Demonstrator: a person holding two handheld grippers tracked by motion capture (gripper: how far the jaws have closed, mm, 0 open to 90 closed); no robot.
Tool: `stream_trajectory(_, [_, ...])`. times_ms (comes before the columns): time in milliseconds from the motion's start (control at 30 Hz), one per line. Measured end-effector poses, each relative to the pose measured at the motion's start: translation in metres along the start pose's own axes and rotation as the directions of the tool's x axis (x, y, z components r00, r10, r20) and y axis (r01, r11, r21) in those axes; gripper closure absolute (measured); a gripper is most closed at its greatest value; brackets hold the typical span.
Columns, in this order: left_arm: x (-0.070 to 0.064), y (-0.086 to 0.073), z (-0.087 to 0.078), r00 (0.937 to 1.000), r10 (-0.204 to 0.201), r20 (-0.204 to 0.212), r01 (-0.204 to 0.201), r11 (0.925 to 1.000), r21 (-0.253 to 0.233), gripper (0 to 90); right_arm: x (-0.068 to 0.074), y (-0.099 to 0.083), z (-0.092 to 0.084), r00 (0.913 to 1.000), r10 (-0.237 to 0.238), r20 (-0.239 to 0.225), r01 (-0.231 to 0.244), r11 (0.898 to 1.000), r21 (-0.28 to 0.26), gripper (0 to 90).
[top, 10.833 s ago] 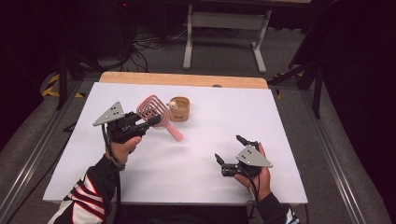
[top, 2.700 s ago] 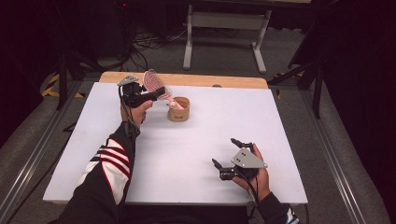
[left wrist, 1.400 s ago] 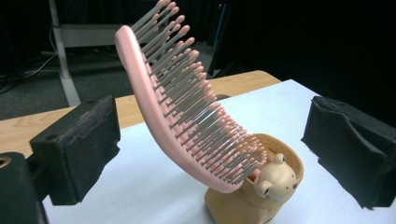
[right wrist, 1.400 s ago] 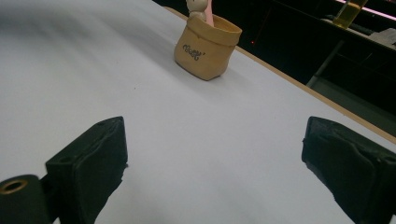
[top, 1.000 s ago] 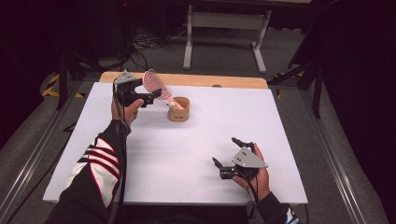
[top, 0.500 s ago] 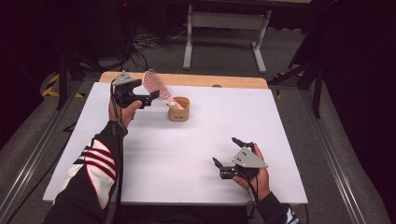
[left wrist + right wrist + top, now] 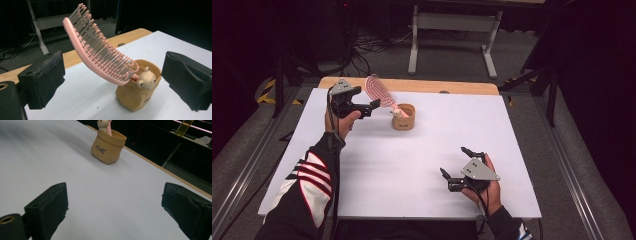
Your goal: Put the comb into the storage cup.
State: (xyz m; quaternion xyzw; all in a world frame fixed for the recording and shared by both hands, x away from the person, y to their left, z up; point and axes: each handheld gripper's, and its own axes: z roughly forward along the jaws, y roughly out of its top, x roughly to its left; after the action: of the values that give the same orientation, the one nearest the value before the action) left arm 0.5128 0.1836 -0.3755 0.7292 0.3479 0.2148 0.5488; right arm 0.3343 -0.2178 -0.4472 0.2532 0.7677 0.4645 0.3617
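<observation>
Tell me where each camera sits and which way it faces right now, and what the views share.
High view: above the person's side, looking forward and down on the white table; both forearms, left gripper and right gripper show.
Left gripper view: rides the left gripper, looks between its open jaws at the pink hairbrush leaning out of the tan holder.
Right gripper view: rides the right gripper, low over the table, open jaws towards the holder farther off.
Shared: holder and table in all three views.

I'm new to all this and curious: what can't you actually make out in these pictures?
- Pink brush: handle end hidden inside the tan pot, left claw view.
- Brush head cut off by the top edge, right claw view.
- Lettering on the pot: too small to read.
- Bear figure: too small in the high view.
</observation>
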Motion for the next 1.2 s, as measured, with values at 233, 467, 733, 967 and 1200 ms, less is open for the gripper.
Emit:
stream_trajectory(233, [-0.007, -0.002, -0.005, 0.9987, 0.051, 0.000, -0.051, 0.9986, 0.008, 5.8, 0.000, 0.000, 0.000, 1.0000, -0.001, 0.000, 0.001, 1.000, 0.002, 7.2])
stream_trajectory(467, [-0.012, -0.007, -0.010, 0.9965, 0.084, -0.007, -0.083, 0.9964, 0.014, 5.6, 0.000, 0.000, 0.000, 1.0000, 0.001, 0.007, -0.001, 1.000, 0.000, 7.3])
stream_trajectory(733, [-0.017, -0.014, -0.013, 0.9941, 0.108, -0.009, -0.108, 0.9941, 0.015, 5.3, 0.001, 0.000, 0.001, 1.0000, -0.001, 0.006, 0.001, 1.000, 0.001, 7.2])
stream_trajectory(967, [-0.021, -0.020, -0.017, 0.9917, 0.128, -0.011, -0.128, 0.9917, 0.015, 5.2, 0.001, 0.000, 0.001, 1.0000, 0.002, 0.008, -0.002, 1.000, 0.002, 7.2])
stream_trajectory(1200, [-0.024, -0.027, -0.023, 0.9899, 0.141, -0.013, -0.141, 0.9900, 0.012, 4.8, 0.001, -0.001, 0.002, 0.9999, 0.003, 0.010, -0.003, 1.000, 0.006, 7.2])
